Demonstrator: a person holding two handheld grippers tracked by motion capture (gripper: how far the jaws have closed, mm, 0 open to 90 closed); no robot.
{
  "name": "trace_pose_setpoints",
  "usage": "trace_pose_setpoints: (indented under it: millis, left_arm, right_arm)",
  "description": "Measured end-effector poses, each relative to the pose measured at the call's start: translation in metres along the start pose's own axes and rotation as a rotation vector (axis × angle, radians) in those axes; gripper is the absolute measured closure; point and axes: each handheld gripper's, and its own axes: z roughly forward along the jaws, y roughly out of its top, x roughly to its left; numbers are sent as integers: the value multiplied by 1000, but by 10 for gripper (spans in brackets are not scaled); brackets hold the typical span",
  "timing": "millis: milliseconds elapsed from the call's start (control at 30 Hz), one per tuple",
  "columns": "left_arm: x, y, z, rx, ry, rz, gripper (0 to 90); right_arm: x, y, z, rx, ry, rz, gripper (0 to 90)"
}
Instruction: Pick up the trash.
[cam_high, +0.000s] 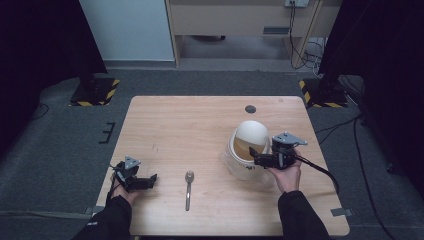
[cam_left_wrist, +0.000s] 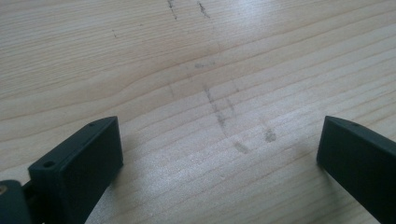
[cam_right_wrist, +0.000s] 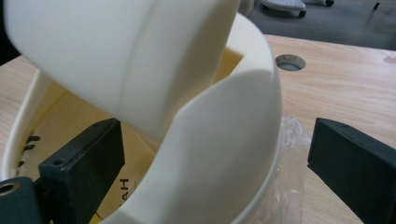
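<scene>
The table (cam_high: 200, 130), a pale wood top, spans the middle of the high view and carries everything in play.

Right of centre in that view stands a cream tub (cam_high: 239, 150), with a smaller cream cup (cam_high: 251, 132) lying tilted inside it, mouth down toward the tub floor. Crinkled clear plastic film (cam_high: 235, 167) sits under and around the tub's base. In the right gripper view the tub wall (cam_right_wrist: 224, 154) curves up through the centre, the cup (cam_right_wrist: 116, 51) occupies the upper left, and the film (cam_right_wrist: 289, 140) shows at the lower right.

Judgement on handling: both vessels look like thin moulded foam or paper, hence light, easily dented and liable to slide on the film. A firm squeeze could crush the wall. The rim of the tub is the stiffest place to take hold; the cup's smooth side offers little purchase.

The right gripper (cam_high: 257, 159) is at the tub's near rim. Its jaws stand wide apart, one inside the tub and one outside, straddling the wall without clamping it.

The left gripper (cam_high: 142, 182) rests at the lower left of the high view, jaws spread wide over bare wood, holding nothing.

A metal spoon (cam_high: 188, 189) lies at lower centre, between the grippers, apart from both.
</scene>
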Motion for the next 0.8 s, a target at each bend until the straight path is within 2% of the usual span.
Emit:
trace_pose_setpoints:
  millis: [167,233,267,333,367,433,467,600,667,700,800]
  left_arm:
    - [0,1,-2,-3,4,-43,24]
    - [1,3,-6,13,1,-85,77]
    - [1,3,-6,13,1,-85,92]
    - [1,5,-9,26,-12,-110,110]
    - [-1,7,-11,15,-25,-120,127]
    - [-3,8,-12,10,-29,-116,136]
    - [-7,10,-15,-13,-43,-118,137]
    - [-16,14,-22,-45,-74,-114,147]
    - [-24,16,-27,-73,-100,-103,150]
    - [-34,19,-31,-99,-131,-92,150]
    - [-45,21,-32,-108,-155,-81,151]
  right_arm:
    - [-3,2,-13,-32,8,-1,40]
    - [-4,3,-19,-32,17,-12,39]
    - [-4,3,-19,-32,17,-12,39]
    - [-4,2,-23,-29,23,-28,38]
    - [-5,1,-30,-35,24,-43,38]
    - [-6,1,-36,-45,18,-55,37]
    - [-7,1,-40,-56,16,-56,37]
    - [-13,-1,-50,-84,14,-39,36]
    - [-18,-3,-55,-96,9,-30,34]
    - [-22,-6,-59,-97,-6,-19,32]
    - [-26,-10,-62,-89,-17,-11,33]
